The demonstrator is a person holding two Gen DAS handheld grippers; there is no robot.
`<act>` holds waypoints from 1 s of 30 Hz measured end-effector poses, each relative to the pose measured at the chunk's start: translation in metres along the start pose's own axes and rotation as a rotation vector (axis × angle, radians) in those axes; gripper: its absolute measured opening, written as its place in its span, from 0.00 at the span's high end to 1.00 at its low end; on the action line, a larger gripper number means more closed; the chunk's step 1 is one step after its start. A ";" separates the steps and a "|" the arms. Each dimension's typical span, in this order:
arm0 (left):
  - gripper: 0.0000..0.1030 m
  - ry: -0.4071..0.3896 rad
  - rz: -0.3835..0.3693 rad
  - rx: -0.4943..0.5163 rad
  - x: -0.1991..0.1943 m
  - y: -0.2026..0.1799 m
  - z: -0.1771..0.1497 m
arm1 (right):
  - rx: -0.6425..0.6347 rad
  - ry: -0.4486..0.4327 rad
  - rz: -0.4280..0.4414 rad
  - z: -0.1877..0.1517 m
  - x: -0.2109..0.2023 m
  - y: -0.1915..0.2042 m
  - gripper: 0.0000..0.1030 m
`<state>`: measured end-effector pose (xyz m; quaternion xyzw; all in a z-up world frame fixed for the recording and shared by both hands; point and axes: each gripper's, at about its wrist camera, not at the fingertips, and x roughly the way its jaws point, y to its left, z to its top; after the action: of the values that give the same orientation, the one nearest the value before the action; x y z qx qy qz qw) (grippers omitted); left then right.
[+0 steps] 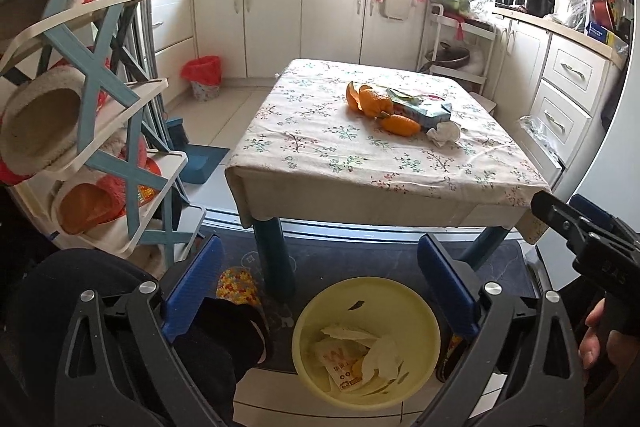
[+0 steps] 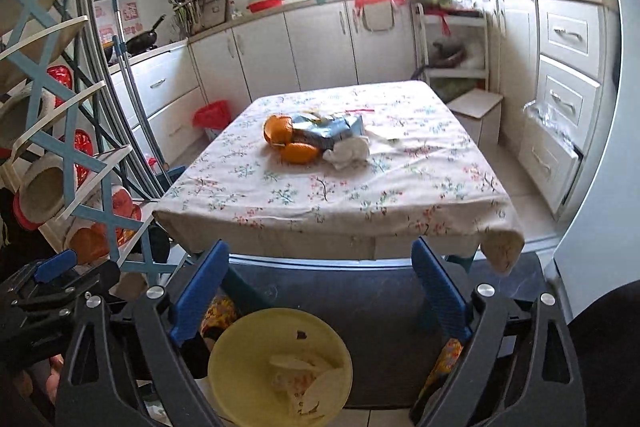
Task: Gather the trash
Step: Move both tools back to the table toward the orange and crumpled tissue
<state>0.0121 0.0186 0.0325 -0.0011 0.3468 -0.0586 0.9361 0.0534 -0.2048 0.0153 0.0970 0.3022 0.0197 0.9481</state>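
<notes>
A yellow bin [image 1: 366, 337] stands on the floor before the low table [image 1: 320, 163], with paper scraps and a wrapper inside. My left gripper [image 1: 322, 269] hangs open above it, blue fingers [image 1: 194, 283] wide apart, nothing between them. My right gripper [image 2: 320, 279] is open over the same yellow bin [image 2: 280, 359], empty too; it also shows at the right edge [image 1: 580, 231] of the left wrist view. On the floral cloth lie orange peels [image 1: 374, 103], a blue-green snack bag [image 1: 424, 109] and a crumpled tissue [image 1: 444, 133]. From the right wrist: orange peels [image 2: 290, 141], bag [image 2: 332, 129], tissue [image 2: 348, 151].
A shoe rack [image 1: 92, 131] with slippers stands at the left. A red-lined waste basket [image 1: 204, 77] sits by the cabinets, a blue dustpan [image 1: 202, 161] beside the table. Cabinets and drawers [image 1: 564, 95] line the right. A person's slippered feet [image 1: 240, 287] flank the bin.
</notes>
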 end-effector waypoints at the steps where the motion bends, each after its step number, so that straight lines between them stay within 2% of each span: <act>1: 0.09 -0.001 0.001 0.000 0.001 0.000 0.000 | -0.002 -0.003 0.001 0.000 0.000 0.001 0.13; 14: 0.08 -0.016 0.014 -0.004 -0.001 0.001 0.001 | -0.037 -0.041 0.004 0.001 -0.008 0.008 0.13; 30: 0.08 -0.026 0.022 -0.005 -0.002 0.003 0.002 | -0.039 -0.042 0.012 0.002 -0.009 0.010 0.13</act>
<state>0.0122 0.0215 0.0355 -0.0002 0.3349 -0.0475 0.9410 0.0478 -0.1967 0.0238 0.0807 0.2811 0.0292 0.9558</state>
